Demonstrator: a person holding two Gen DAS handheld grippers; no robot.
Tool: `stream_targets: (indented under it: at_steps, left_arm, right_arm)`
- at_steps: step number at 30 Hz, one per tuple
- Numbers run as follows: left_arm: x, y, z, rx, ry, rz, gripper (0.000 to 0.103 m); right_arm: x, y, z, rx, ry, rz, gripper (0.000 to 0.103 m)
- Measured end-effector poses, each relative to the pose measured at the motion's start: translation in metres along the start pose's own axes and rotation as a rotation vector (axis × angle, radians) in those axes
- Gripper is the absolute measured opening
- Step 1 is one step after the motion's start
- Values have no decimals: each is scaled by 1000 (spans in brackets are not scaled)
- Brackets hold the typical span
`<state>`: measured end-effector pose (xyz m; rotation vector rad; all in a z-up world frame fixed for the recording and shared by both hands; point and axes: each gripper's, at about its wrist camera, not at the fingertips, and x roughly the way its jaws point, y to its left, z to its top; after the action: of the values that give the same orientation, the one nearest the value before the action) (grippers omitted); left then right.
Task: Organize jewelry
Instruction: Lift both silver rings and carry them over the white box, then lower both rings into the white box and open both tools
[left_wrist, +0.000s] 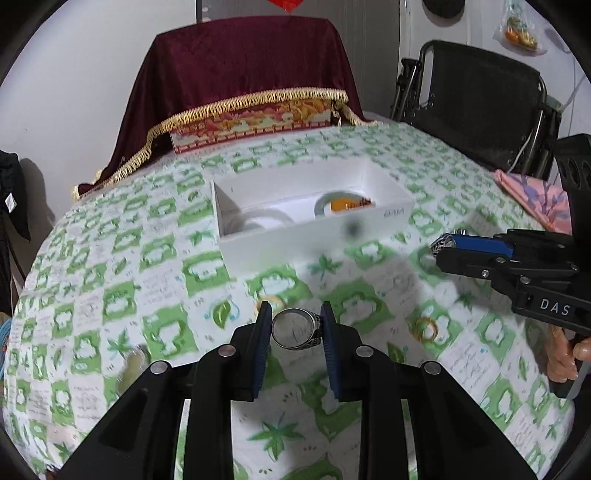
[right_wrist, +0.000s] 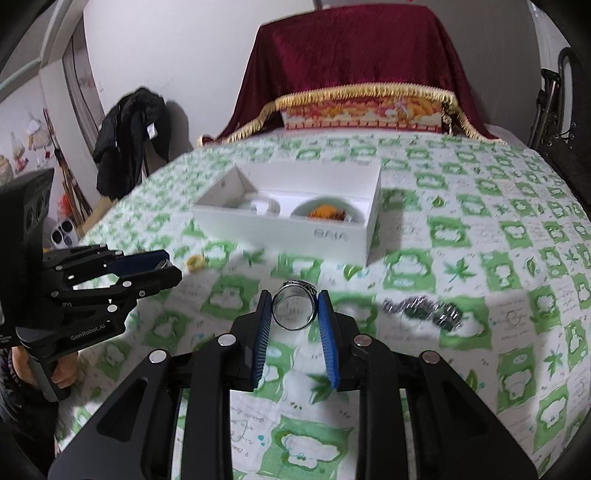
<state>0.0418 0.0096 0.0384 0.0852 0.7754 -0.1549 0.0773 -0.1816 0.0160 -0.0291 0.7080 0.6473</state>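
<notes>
My left gripper (left_wrist: 295, 325) is shut on a silver ring (left_wrist: 295, 328) above the tablecloth. My right gripper (right_wrist: 293, 308) is shut on another silver ring (right_wrist: 295, 308); it shows at the right of the left wrist view (left_wrist: 443, 245). The left gripper shows at the left of the right wrist view (right_wrist: 166, 267). A white open box (left_wrist: 314, 236) lies ahead on the table, holding an orange piece (left_wrist: 341, 204) in a round bowl and a white bangle (left_wrist: 264, 221). The box also shows in the right wrist view (right_wrist: 295, 229). Gold rings (left_wrist: 424, 328) (left_wrist: 271, 301) lie on the cloth.
A silver chain bracelet (right_wrist: 421, 308) lies right of the right gripper. A yellow ring (right_wrist: 195, 263) lies near the box's left corner. A maroon fringed cloth covers a box (left_wrist: 243, 85) at the table's back. A black folding chair (left_wrist: 480, 99) stands at the right.
</notes>
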Motion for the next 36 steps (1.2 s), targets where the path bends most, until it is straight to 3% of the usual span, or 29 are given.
stream_targets:
  at_steps: [7, 12, 18, 27, 28, 30, 34, 36]
  left_arm:
    - [-3, 7, 45, 10, -52, 17, 27]
    - [16, 17, 78, -25, -54, 0, 27]
    - [56, 30, 85, -72, 10, -16, 27]
    - [80, 36, 81, -82, 54, -16, 28]
    - [80, 36, 81, -85, 54, -17, 29]
    - [78, 39, 80, -98, 46, -23, 48]
    - [65, 42, 82, -118, -2, -23, 62]
    - [56, 46, 82, -138, -37, -34, 76]
  right_arm:
    - [-8, -3, 49, 15, -71, 23, 24]
    - [23, 1, 86, 14, -42, 48, 24]
    - [67, -8, 89, 34, 48, 35, 24]
    - [86, -8, 84, -15, 72, -6, 25]
    - [87, -8, 84, -15, 68, -9, 26]
    - [86, -11, 83, -5, 63, -9, 28]
    - [76, -16, 86, 21, 22, 7, 32]
    - [67, -20, 87, 40, -22, 11, 47]
